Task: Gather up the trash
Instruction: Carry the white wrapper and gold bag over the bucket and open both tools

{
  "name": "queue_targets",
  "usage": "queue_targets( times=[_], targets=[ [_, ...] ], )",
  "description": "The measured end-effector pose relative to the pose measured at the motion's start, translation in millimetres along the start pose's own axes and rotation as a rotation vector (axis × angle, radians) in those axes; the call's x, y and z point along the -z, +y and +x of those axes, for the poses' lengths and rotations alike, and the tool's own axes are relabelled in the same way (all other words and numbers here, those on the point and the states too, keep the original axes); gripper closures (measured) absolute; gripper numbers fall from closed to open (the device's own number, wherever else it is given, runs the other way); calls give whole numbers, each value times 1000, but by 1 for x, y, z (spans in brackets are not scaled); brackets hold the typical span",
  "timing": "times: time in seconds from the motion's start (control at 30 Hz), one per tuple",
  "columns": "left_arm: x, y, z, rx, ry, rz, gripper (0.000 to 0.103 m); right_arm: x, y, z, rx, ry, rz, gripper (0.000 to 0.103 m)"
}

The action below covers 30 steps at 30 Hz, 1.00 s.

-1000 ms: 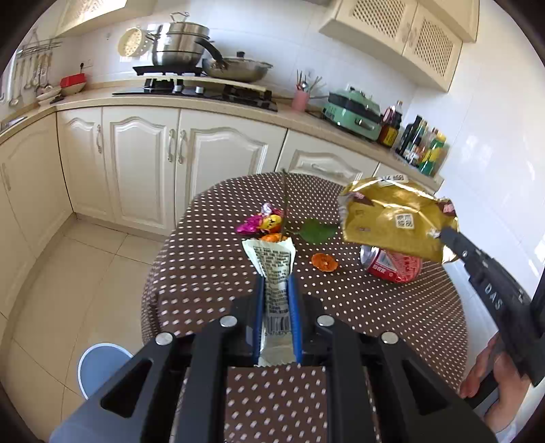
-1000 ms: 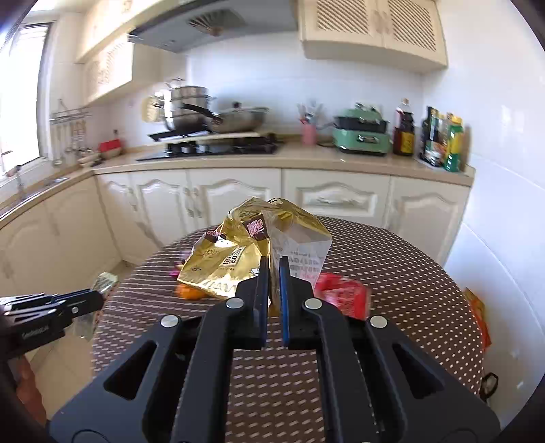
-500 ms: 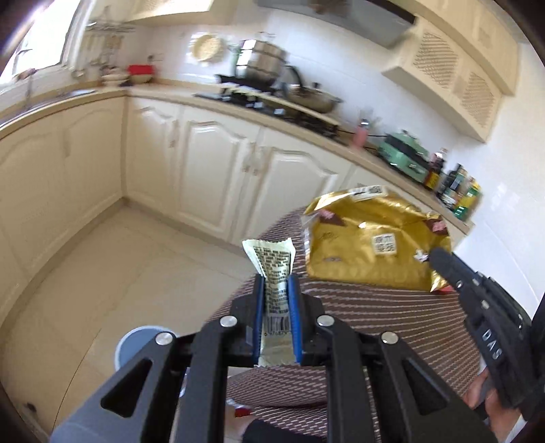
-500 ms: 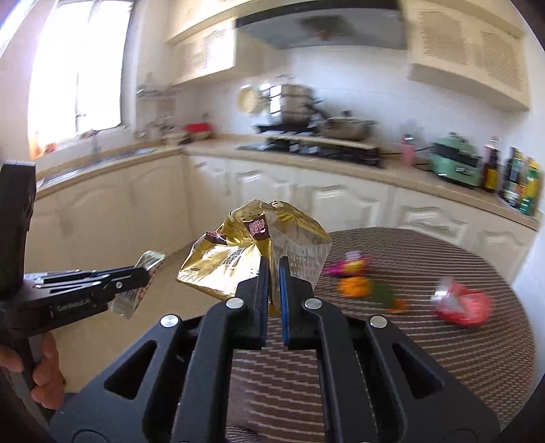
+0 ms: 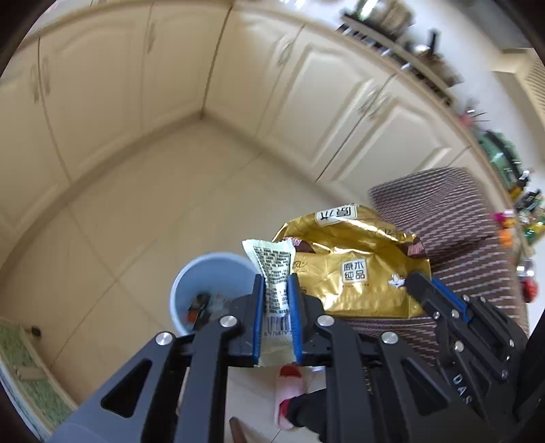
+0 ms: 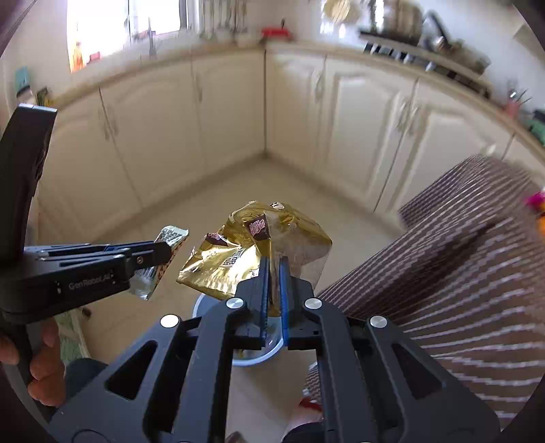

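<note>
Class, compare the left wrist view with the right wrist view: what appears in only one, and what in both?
Only the left wrist view shows trash lying inside the round pale blue bin.

Only the right wrist view shows the sunlit window and the hand holding the left gripper.

Both show the crinkled gold foil bag, the small pale printed wrapper and the brown dotted tablecloth.

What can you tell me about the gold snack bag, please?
The gold snack bag is crinkled, shiny foil with brown corner patches, white printed labels and a clear panel. It looks empty and flattened. The right gripper is shut on its lower edge and holds it in the air, beside the table edge and above the blue bin.
</note>
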<state>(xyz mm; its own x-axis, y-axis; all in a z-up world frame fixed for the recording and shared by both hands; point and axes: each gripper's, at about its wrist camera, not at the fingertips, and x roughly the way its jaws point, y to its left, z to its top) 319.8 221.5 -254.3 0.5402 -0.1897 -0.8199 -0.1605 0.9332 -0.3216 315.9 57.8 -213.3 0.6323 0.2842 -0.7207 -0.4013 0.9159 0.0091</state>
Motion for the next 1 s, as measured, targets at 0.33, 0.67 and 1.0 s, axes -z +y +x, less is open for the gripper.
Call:
queue_targets(
  times=[0.33,0.67,1.0],
  targets=[
    [11,54,119,-44,183,-63,89,36,5,129,0,242,15,97],
    [14,67,178,-17,257,-118,63,54,2,181,20,316,21,97],
    [26,77,185,-39,302,-139,57,61,3,203,5,343,26,97]
  ],
)
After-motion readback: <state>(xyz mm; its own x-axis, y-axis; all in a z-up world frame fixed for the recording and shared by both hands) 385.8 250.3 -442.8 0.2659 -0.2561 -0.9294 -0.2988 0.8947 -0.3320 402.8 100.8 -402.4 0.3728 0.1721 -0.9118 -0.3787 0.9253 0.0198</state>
